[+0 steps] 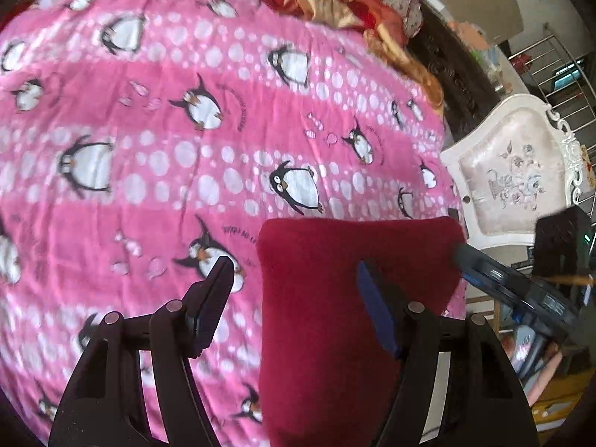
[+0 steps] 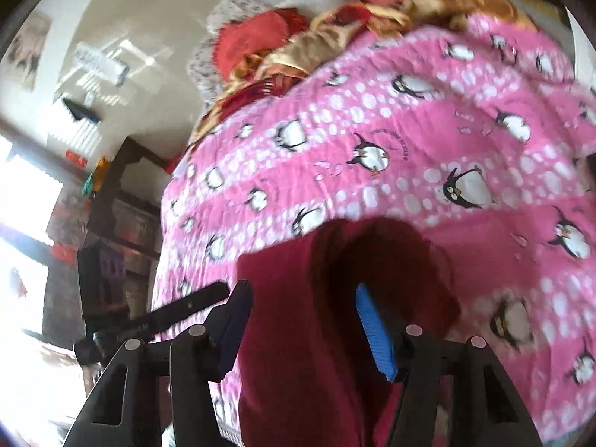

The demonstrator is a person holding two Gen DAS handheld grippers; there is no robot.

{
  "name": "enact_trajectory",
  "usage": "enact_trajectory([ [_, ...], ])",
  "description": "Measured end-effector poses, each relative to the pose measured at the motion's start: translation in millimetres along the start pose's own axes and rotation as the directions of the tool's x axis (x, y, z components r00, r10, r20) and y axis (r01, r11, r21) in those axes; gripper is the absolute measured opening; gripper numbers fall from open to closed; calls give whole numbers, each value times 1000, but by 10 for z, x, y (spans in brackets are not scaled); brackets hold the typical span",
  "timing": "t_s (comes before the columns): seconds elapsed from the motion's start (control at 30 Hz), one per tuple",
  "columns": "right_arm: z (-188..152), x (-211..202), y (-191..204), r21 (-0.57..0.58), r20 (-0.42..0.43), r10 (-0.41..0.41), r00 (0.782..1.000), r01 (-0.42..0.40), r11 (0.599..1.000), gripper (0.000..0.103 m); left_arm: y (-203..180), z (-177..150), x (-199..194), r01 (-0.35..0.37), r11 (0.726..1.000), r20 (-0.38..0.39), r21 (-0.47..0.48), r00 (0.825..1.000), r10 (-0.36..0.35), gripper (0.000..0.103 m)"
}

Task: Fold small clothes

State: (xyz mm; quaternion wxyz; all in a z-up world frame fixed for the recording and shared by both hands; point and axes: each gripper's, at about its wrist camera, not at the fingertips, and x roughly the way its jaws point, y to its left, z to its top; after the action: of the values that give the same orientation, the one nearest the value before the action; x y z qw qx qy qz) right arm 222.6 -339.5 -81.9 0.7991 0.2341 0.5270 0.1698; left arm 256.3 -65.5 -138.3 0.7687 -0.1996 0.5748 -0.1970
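Below, spread wide: pink penguin blanket (image 1: 149,149) over the bed. Lying flat on it near its edge: folded dark-red garment (image 1: 335,279), smooth, plain. Above it, angled downward: left claw (image 1: 294,275) and right claw (image 2: 303,294), both parted, gripping nothing.

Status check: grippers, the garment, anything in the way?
Left gripper open, right gripper open, neither holding. Dark red garment lies folded flat on the pink penguin blanket. Blanket around it bare; red and gold bedding heaped at far end.
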Motion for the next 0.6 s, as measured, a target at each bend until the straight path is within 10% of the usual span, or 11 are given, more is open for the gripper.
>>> enact_trajectory([
  [0.1, 127, 102, -120, 49, -44, -26, 999, 28, 998, 7, 6, 42, 106, 21, 999, -22, -24, 1000, -22, 58],
  [0.33, 161, 461, -384, 12, -96, -191, 977, 193, 981, 7, -3, 83, 399, 29, 998, -66, -60, 997, -33, 59],
  [0.47, 160, 471, -591, 117, -84, -96, 992, 106, 987, 6, 4, 43, 250, 47, 997, -56, -59, 997, -50, 59],
  [0.57, 106, 184, -492, 126, -62, -14, 998, 22, 992, 40, 17, -63, 44, 38, 999, -27, -18, 999, -39, 59],
  [0.6, 74, 76, -462, 115, -42, 6, 999, -1, 993, 73, 43, -102, 16, 44, 999, -31, -19, 999, -44, 60],
])
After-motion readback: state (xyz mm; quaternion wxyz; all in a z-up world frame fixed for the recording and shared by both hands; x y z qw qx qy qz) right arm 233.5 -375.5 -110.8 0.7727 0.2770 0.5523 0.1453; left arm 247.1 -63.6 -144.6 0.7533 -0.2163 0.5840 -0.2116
